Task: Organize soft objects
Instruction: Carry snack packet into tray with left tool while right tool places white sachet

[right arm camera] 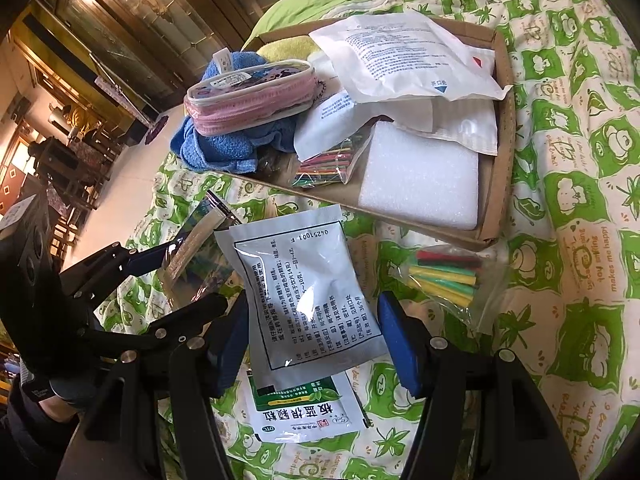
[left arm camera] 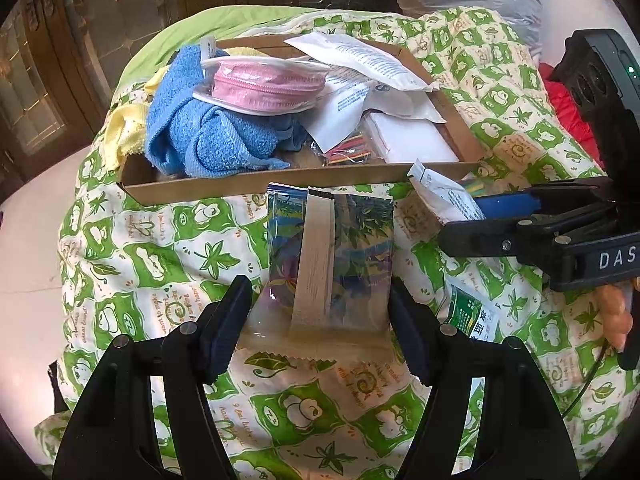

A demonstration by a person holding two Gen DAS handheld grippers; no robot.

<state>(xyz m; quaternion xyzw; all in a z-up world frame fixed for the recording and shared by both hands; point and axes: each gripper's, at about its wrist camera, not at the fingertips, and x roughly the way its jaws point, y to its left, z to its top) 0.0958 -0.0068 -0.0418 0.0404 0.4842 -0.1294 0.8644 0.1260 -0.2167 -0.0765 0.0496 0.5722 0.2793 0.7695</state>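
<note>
My left gripper [left arm camera: 320,308] is shut on the side edges of a clear printed packet with a beige strip [left arm camera: 316,248], holding it just in front of the cardboard box [left arm camera: 256,186]. In the right wrist view that packet [right arm camera: 196,240] sticks out of the left gripper [right arm camera: 196,280]. My right gripper [right arm camera: 314,312] is shut on a white sachet with black print [right arm camera: 304,288], gripping it across its width. The left wrist view shows the sachet [left arm camera: 436,196] tilted up between the right gripper's fingers [left arm camera: 460,220]. The box holds a blue towel [left arm camera: 208,136], a pink zip pouch [left arm camera: 264,88] and white packets [right arm camera: 404,56].
A green-printed sachet [right arm camera: 304,404] lies on the green-and-white quilt [right arm camera: 580,200] under the right gripper. A clear bag of coloured tubes [right arm camera: 448,276] lies to its right. The box also holds white foam [right arm camera: 424,180] and a bag of coloured sticks [right arm camera: 328,164]. A hand [left arm camera: 616,312] holds the right gripper.
</note>
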